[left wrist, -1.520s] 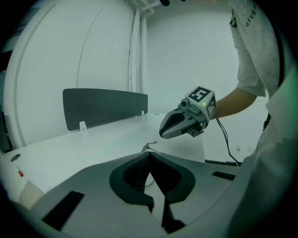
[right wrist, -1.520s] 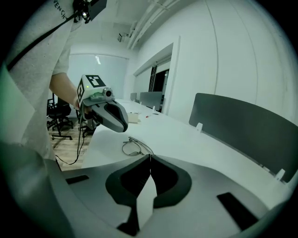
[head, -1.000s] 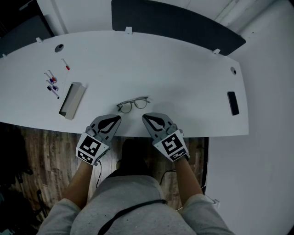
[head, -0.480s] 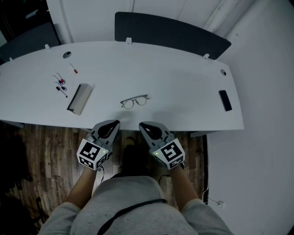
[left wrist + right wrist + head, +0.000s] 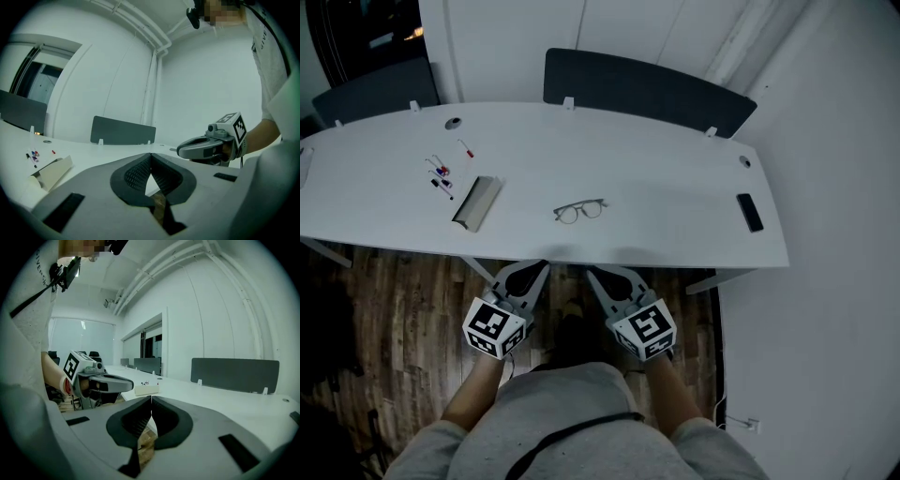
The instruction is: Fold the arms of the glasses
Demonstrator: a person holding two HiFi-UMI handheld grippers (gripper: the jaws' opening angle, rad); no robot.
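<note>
Glasses (image 5: pixel 579 211) lie on the white table (image 5: pixel 675 178), close to its near edge and roughly straight ahead of me; at this size I cannot tell whether their arms are folded. Both grippers hang short of the table, over the wooden floor (image 5: pixel 403 300), apart from the frames. My left gripper (image 5: pixel 543 266) has its fingers pressed together on nothing; my right gripper (image 5: pixel 592 273) is the same, tips meeting with nothing between them. Further left on the table I see a pale shallow box (image 5: pixel 476 202) with a few small pens (image 5: pixel 441 176) beside it; a dark flat slab (image 5: pixel 749 212) lies near the right end.
</note>
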